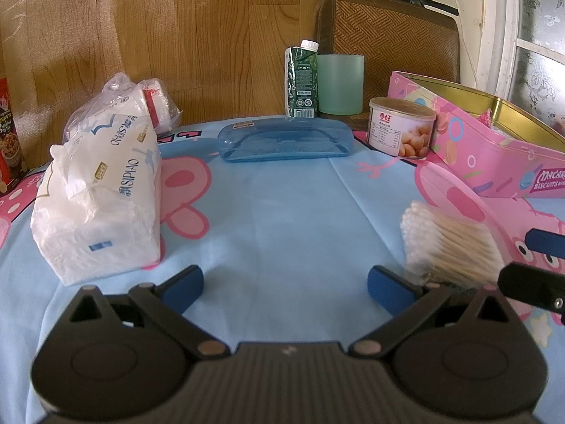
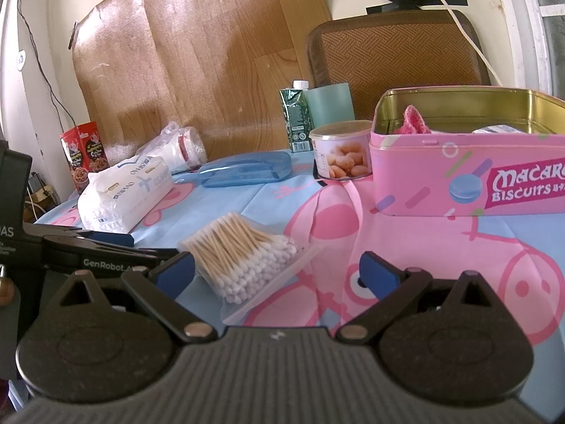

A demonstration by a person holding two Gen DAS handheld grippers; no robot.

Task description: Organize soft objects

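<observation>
Jaws on both the left gripper [image 1: 285,288] and the right gripper [image 2: 277,272] stand wide apart, holding nothing. Just ahead of the right one lies the bag of cotton swabs [image 2: 243,252] on the table [image 1: 282,205], and the tissue pack [image 1: 100,198] sits near the left. The pink biscuit tin [image 2: 469,173] already holds something pink and a pale item, so sorting looks partly done, with swabs and tissues seemingly left.

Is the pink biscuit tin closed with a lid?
No, the pink biscuit tin stands open, its gold inside showing with a pink cloth in it.
</observation>
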